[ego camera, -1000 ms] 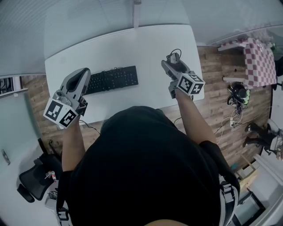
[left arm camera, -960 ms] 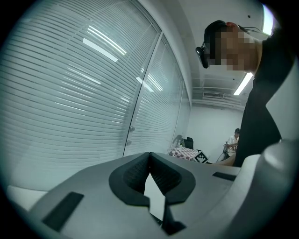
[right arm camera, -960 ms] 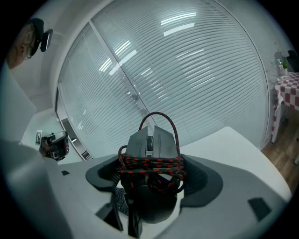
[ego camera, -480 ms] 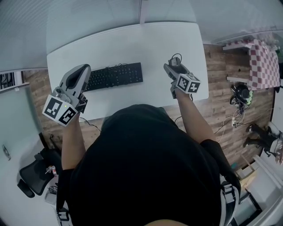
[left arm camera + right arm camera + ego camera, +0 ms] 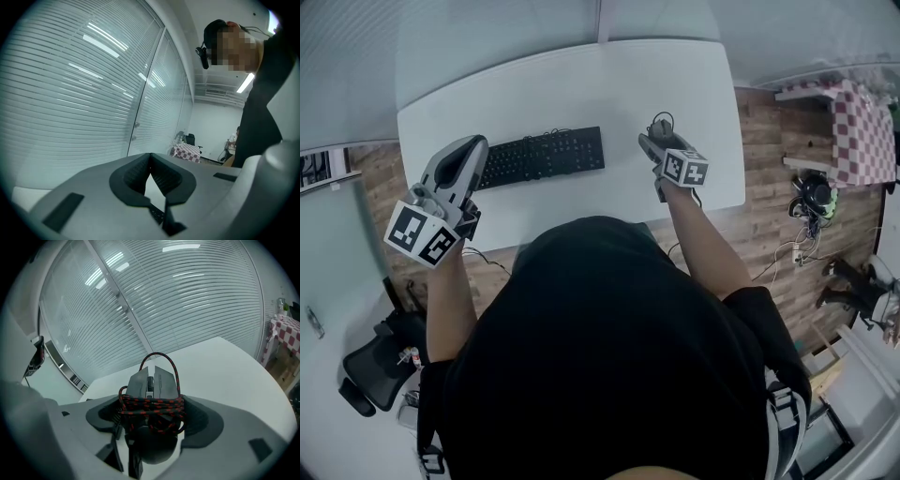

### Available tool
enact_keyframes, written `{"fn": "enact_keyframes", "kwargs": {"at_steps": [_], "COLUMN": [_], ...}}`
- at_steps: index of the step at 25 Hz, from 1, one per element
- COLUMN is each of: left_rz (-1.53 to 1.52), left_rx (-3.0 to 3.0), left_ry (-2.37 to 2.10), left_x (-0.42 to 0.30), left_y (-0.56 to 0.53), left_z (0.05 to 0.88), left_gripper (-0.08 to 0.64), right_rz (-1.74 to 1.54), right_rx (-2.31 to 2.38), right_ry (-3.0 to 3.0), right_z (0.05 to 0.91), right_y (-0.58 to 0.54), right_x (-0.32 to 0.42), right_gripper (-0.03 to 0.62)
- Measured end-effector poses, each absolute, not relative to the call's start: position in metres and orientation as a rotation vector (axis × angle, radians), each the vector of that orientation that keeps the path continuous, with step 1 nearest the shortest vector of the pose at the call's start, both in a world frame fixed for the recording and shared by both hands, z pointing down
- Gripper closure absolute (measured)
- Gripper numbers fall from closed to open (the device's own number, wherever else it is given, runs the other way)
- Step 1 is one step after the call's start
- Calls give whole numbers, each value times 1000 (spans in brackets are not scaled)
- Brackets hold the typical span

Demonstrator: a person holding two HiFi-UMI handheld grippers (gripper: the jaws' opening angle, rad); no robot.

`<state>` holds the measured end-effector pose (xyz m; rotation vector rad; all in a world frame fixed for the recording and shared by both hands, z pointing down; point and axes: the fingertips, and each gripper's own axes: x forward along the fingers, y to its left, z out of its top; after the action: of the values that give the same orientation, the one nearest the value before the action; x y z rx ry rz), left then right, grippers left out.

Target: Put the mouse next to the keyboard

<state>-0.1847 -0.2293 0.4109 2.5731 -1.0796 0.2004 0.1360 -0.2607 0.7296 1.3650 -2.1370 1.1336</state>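
Right claw (image 5: 151, 404): clamped on grey wired mouse (image 5: 154, 377), red-black cord wound round it for carrying; over white table (image 5: 581, 94), possibly lifted; well apart from black keyboard (image 5: 544, 157). Left claw (image 5: 150, 158): closed, empty, spare.

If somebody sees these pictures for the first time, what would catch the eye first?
First comes the black mouse, with its red-and-black braided cable wound round it, clamped in the right tongs over the right part of the white table. Next comes the black keyboard near the table's middle. The left tongs, shut on nothing, are by its left end.
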Motion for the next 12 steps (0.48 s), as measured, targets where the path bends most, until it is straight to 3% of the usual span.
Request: {"fn": "enact_keyframes", "kwargs": {"at_steps": [12], "left_rz": [202], "left_rx": [2567], "left_ry": [-1068], "left_x": [-183], "left_y": [-234], "left_z": [415], "left_gripper": [537], "right_rz": [1094], "right_rx": [1302], "right_ry": [-1947], "right_z": [792], "right_y": [-253], "right_x": [137], "right_gripper": [187]}}
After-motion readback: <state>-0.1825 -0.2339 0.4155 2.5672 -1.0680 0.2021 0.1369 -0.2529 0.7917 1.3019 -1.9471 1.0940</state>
